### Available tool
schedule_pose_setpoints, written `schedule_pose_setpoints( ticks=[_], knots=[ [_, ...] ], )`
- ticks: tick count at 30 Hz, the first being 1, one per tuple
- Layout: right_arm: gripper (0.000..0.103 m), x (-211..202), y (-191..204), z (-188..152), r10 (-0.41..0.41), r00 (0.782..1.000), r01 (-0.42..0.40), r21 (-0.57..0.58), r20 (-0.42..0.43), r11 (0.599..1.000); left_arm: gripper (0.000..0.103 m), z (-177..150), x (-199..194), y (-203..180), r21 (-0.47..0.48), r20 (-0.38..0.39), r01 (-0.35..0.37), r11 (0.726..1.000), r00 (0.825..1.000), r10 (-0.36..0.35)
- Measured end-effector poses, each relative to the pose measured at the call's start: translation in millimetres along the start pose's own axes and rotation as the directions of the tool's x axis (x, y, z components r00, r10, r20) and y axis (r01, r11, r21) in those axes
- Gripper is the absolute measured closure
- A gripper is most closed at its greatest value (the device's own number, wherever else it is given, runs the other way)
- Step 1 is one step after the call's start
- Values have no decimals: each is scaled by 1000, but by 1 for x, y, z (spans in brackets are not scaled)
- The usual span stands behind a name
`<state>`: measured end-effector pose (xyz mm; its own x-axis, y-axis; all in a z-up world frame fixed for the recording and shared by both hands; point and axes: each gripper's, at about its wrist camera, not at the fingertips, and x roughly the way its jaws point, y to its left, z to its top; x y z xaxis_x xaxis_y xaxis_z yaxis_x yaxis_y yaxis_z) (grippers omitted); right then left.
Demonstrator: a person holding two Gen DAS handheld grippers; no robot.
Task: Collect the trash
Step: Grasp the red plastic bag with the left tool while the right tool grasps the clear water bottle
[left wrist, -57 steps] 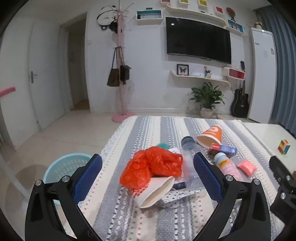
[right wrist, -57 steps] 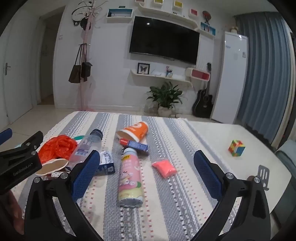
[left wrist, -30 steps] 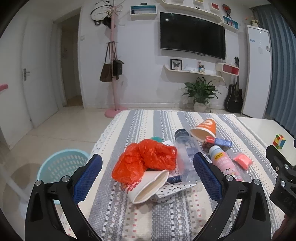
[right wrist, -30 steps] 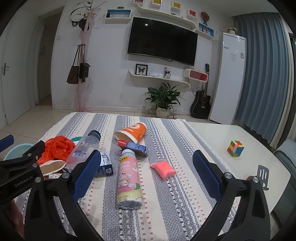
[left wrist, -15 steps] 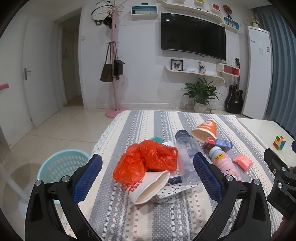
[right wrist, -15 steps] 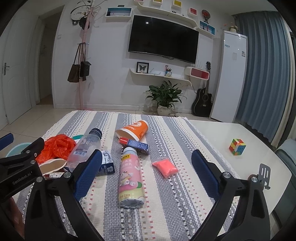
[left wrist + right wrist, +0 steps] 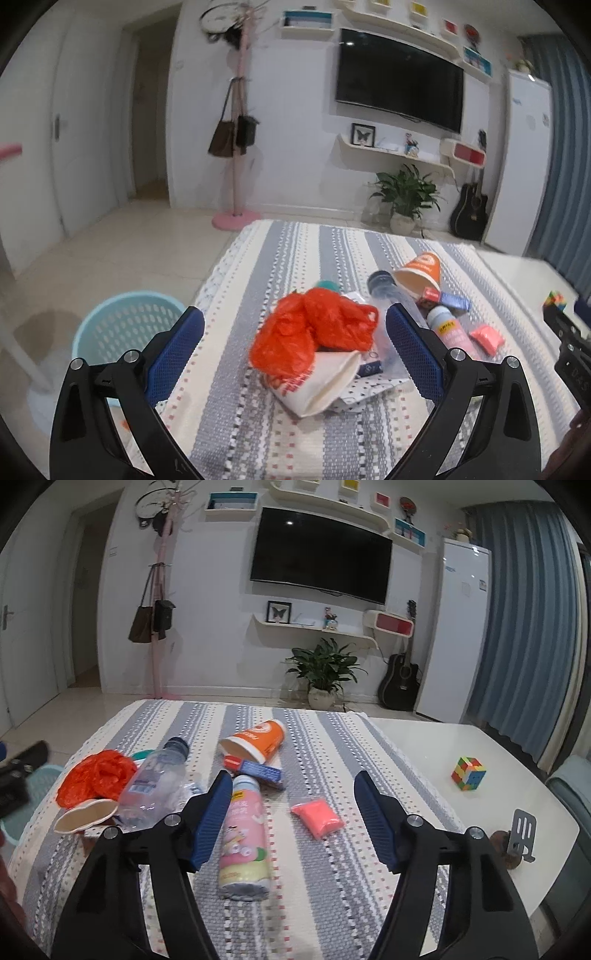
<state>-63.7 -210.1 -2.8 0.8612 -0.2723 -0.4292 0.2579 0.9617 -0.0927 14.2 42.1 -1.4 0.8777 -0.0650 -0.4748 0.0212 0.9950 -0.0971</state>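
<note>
Trash lies on the striped tablecloth (image 7: 280, 258). An orange plastic bag (image 7: 314, 328) rests on a tipped white paper cup (image 7: 321, 384), with a clear bottle (image 7: 388, 299) and an orange cup (image 7: 419, 273) behind. My left gripper (image 7: 295, 350) is open and empty, its fingers either side of the bag and cup, just short of them. In the right wrist view a pink bottle (image 7: 242, 830), a pink packet (image 7: 317, 814), the orange cup (image 7: 255, 740) and a small blue-red box (image 7: 255, 768) lie on the cloth. My right gripper (image 7: 291, 816) is open and empty above the pink bottle and packet.
A light blue laundry-style basket (image 7: 125, 325) stands on the floor left of the table. A Rubik's cube (image 7: 467, 773) and a metal phone stand (image 7: 521, 834) sit on the bare white table at right. A coat rack, plant, guitar and fridge line the far wall.
My right gripper's jaws have narrowed and it has shifted left and closer over the pink bottle. The left gripper has drifted slightly; the trash has not moved.
</note>
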Motion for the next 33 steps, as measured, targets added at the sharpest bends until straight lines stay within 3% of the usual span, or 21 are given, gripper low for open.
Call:
schedule_pose_setpoints(
  ticks=[4,8,11,13,14,16,18,22,26,28,33],
  knots=[
    [50,7,-10,4,-9,1000,9,7,-14,1000,7,9,11,18,-64,-51,31,997,998,-35],
    [50,15,-11,20,15,1000,-15,-11,-3,1000,7,24,34,23,-48,-144,93,995,985,-99],
    [48,26,-13,29,48,999,-48,2,-23,999,7,35,69,27,-77,-238,176,981,953,-189],
    [38,38,-13,34,82,995,-80,27,-61,996,7,36,93,28,-86,-300,177,980,934,-195],
    [34,44,-12,35,115,990,-113,38,-80,993,7,36,109,27,-101,-341,203,974,913,-226],
    [31,54,-7,37,152,983,-148,42,-100,988,7,32,131,26,-131,-395,232,964,879,-265],
    [30,62,-1,35,157,980,-154,33,-121,988,7,26,149,24,-145,-427,227,963,864,-268],
    [30,82,21,31,257,944,-249,67,-205,966,11,11,168,25,-203,-454,247,948,834,-315],
    [30,95,55,31,335,906,-332,54,-261,942,26,2,181,25,-263,-482,290,920,787,-385],
    [30,101,73,33,362,887,-363,50,-286,930,28,3,182,26,-272,-482,297,915,781,-397],
    [30,117,102,31,366,857,-370,61,-362,927,53,3,179,26,-280,-474,327,903,771,-426]
  ],
)
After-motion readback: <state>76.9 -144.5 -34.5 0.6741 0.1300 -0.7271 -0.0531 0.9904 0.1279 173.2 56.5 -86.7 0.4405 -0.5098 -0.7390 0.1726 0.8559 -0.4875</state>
